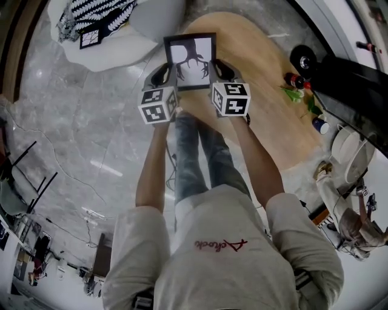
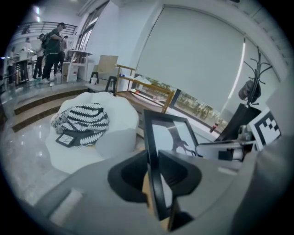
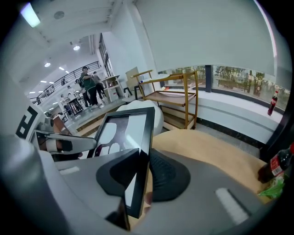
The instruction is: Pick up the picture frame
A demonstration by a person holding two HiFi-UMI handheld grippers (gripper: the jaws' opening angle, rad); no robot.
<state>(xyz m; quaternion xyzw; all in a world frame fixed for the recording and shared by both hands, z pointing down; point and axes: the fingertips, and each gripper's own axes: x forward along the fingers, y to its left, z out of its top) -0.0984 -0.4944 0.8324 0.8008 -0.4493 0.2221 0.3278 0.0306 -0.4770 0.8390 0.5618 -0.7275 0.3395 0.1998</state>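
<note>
The picture frame (image 1: 191, 60) is black-edged with a dark branching figure on white, and it hangs in the air above the oval wooden table (image 1: 273, 103). My left gripper (image 1: 167, 80) is shut on the frame's left edge (image 2: 154, 170), its dark pads on either side of the black moulding. On the right edge (image 3: 140, 174) my right gripper (image 1: 216, 74) is shut the same way. In the left gripper view the frame stands nearly edge-on, with the right gripper (image 2: 232, 149) beyond it. The left gripper (image 3: 55, 144) shows past the frame in the right gripper view.
A white beanbag (image 1: 115, 36) with a black-and-white striped cloth (image 1: 97, 15) lies on the marble floor to the upper left. Bottles and green leaves (image 1: 300, 88) sit at the table's right edge. A wooden rack (image 3: 172, 94) stands ahead. People (image 2: 50, 50) stand far off.
</note>
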